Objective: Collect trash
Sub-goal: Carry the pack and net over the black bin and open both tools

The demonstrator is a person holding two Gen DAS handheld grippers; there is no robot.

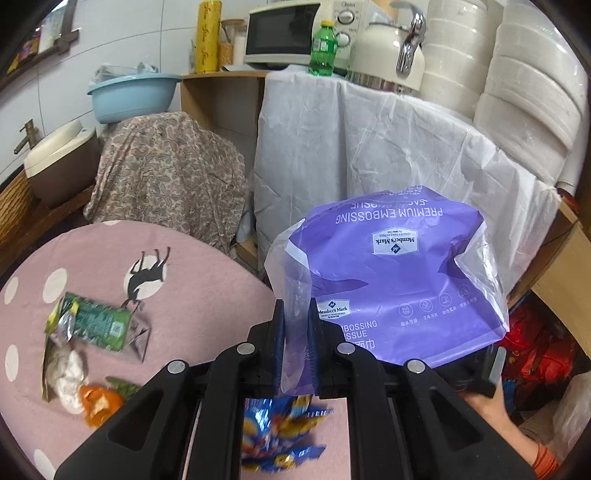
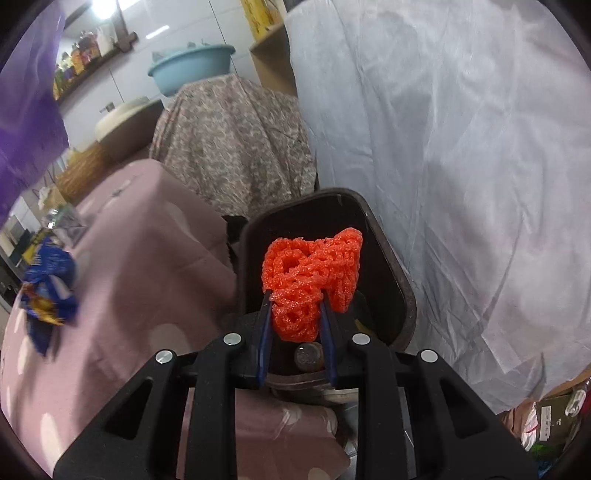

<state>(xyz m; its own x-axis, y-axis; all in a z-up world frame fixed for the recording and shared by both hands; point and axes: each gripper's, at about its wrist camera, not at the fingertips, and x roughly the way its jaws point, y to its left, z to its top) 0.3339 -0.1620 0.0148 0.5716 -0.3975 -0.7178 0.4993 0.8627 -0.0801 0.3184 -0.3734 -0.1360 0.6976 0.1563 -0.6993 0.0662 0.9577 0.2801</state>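
My left gripper is shut on the clear edge of a purple plastic tissue bag and holds it up beside the pink table. On the table lie a green wrapper, a white crumpled tissue, an orange peel and a blue snack wrapper. My right gripper is shut on an orange foam fruit net, held over a dark bin beside the table. The blue wrapper and the purple bag show at the left of the right wrist view.
A white-sheeted cabinet stands behind, bearing a green bottle, kettle and microwave. A floral-covered object with a blue basin stands at the back left. Red bags lie on the floor at right.
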